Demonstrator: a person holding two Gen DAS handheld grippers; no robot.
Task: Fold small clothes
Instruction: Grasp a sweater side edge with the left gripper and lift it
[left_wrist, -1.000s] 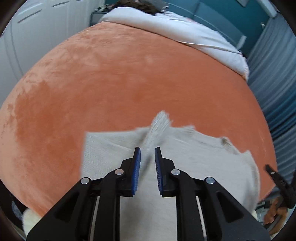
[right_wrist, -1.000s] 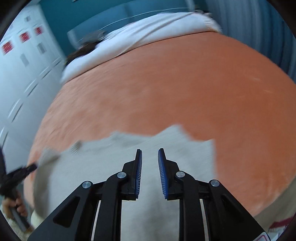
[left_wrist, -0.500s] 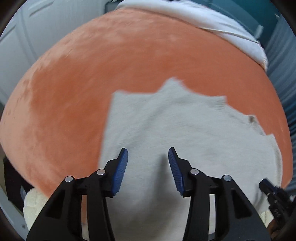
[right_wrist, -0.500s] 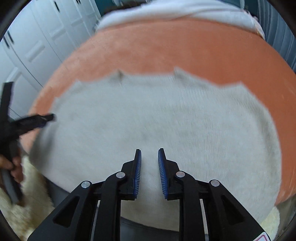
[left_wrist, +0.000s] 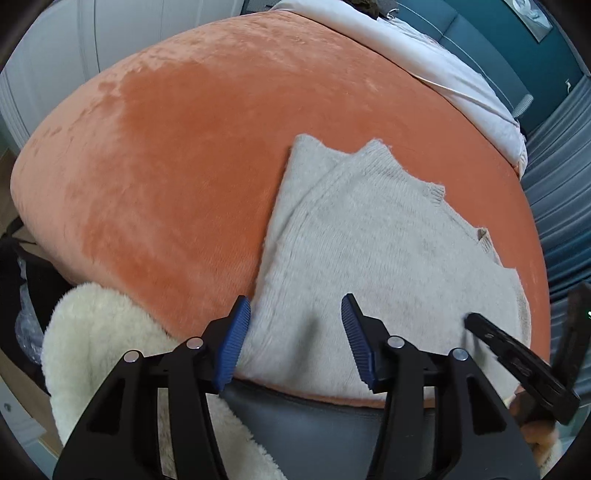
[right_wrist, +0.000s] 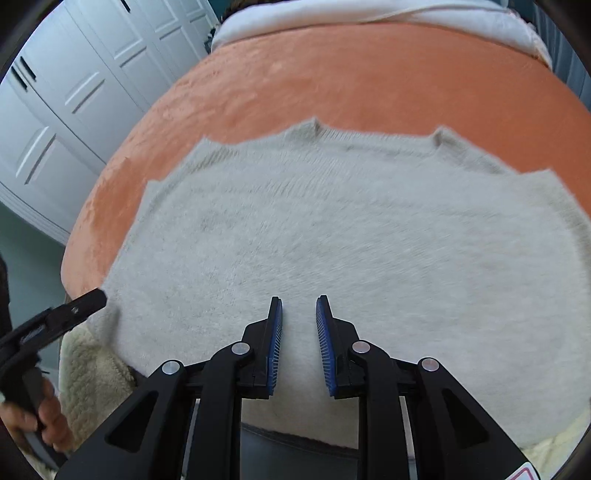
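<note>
Grey fluffy knit, the small sweater (right_wrist: 332, 236) lies spread flat on the orange plush bed cover (left_wrist: 166, 177), its near hem close to the bed's front edge and its neckline toward the white bedding (left_wrist: 436, 70) at the far side. In the left wrist view one side already looks folded in, a sleeve laid across the body.

The left gripper (left_wrist: 291, 336) hovers over the sweater's near left corner. Its jaws have just been opening and now stand fairly wide, with nothing pinched between them; the fabric lies under them, not in them. The right gripper (right_wrist: 299, 343) hangs over the near hem toward the middle, jaws narrow and parallel with a slim gap, and no cloth is caught in that gap as far as the view shows.

The step in hand appears to be taking hold of the near hem for the next fold. To do it well, each gripper should come down on the hem edge itself, so that all layers are caught and not only the top fluff. The two grips should sit level with each other along the hem, so the fold line runs straight. The knit is soft and stretchy, so a lopsided lift would likely skew the folded side. A cream fleece (left_wrist: 92, 332) lies just beside the left corner and could be snagged by mistake.
</note>
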